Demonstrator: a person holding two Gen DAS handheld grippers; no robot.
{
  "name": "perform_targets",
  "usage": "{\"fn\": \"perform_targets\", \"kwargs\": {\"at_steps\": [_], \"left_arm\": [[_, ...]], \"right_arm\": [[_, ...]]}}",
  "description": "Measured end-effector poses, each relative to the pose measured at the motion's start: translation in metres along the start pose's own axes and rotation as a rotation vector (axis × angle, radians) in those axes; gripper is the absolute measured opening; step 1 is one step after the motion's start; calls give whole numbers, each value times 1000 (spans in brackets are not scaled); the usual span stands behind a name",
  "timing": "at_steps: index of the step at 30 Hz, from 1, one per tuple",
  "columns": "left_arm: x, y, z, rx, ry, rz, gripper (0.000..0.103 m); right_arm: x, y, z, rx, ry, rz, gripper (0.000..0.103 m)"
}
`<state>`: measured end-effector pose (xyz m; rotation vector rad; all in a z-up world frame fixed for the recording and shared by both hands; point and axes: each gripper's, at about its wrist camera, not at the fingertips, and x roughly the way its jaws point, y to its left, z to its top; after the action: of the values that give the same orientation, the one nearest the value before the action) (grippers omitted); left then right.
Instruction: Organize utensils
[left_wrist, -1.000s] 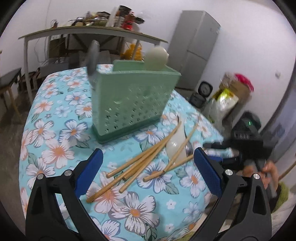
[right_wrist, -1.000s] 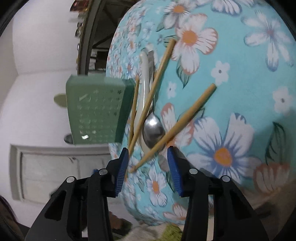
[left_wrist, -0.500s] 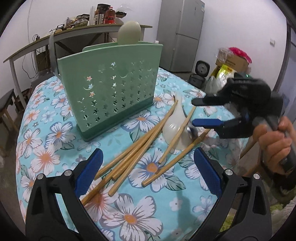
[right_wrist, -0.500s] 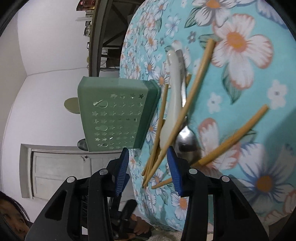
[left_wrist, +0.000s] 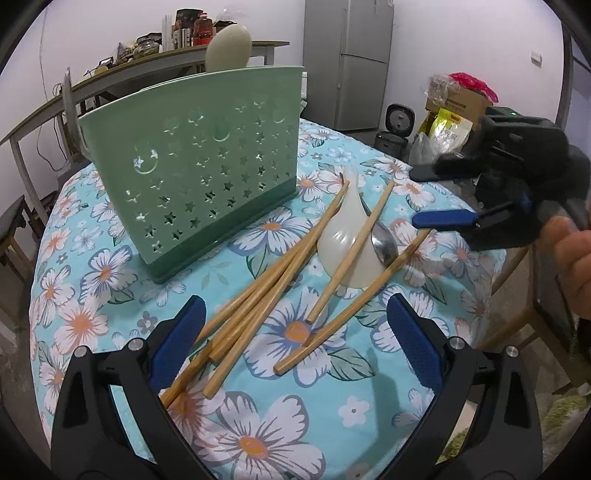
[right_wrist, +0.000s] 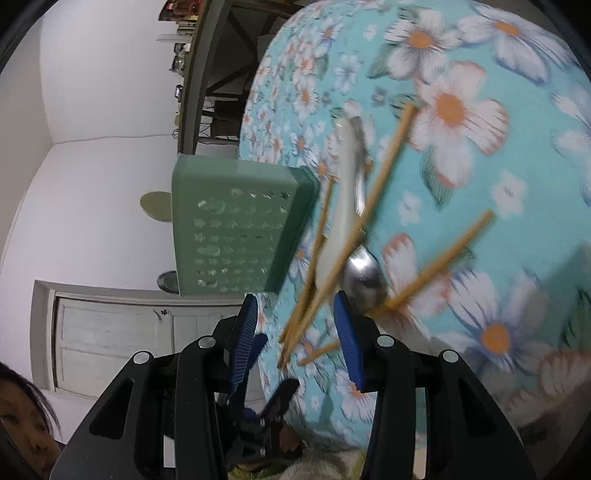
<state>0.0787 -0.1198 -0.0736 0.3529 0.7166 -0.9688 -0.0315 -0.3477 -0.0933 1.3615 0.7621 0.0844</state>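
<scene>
Bamboo is what you are mostly dealing with: the chopsticks (left_wrist: 266, 295) are lying scattered on the floral tablecloth (left_wrist: 92, 280), just in front of the green holder (left_wrist: 199, 184), which is standing upright with a pale ladle (left_wrist: 228, 44) already poking out of its top. Most of the sticks are bunching together at their near ends, while two are crossing over the white plastic spoon (left_wrist: 343, 243) and the metal spoon (left_wrist: 384, 245).

You are holding the left gripper (left_wrist: 295, 347) wide open and empty, low over the near ends of the bundle. You are keeping the right gripper (right_wrist: 295, 325) partly open with nothing in it, hanging at the far edge of the pile beside the metal spoon's bowl.

These sticks are probably going to feel light, stiff and smooth, so they are likely to roll or pivot if you are pinching one end. Taking hold nearer mid-length, across several at once, looks safer. The metal spoon is likely heavier and slippery; its handle is lying hidden under the white spoon, so clearing the crossing sticks first is looking sensible. The plastic spoon is probably light and a little springy; its narrow handle is pointing away towards the holder.
</scene>
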Motion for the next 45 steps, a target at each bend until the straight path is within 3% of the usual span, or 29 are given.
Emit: {"fn": "perform_targets", "kwargs": {"at_steps": [8, 14, 20, 31, 39, 45], "left_arm": [[18, -17, 1, 100, 40, 78, 95], [34, -8, 4, 61, 88, 121, 95], [35, 5, 13, 9, 60, 137, 95], [41, 18, 20, -25, 62, 153, 95], [38, 35, 26, -96, 36, 220, 95], [21, 44, 28, -135, -14, 254, 95]], "right_arm": [[5, -40, -6, 121, 21, -41, 43], [13, -42, 3, 140, -9, -3, 43], [15, -25, 12, 94, -30, 29, 43], [41, -8, 26, 62, 10, 22, 43], [77, 15, 50, 13, 44, 23, 43], [84, 38, 57, -108, 35, -48, 43]]}}
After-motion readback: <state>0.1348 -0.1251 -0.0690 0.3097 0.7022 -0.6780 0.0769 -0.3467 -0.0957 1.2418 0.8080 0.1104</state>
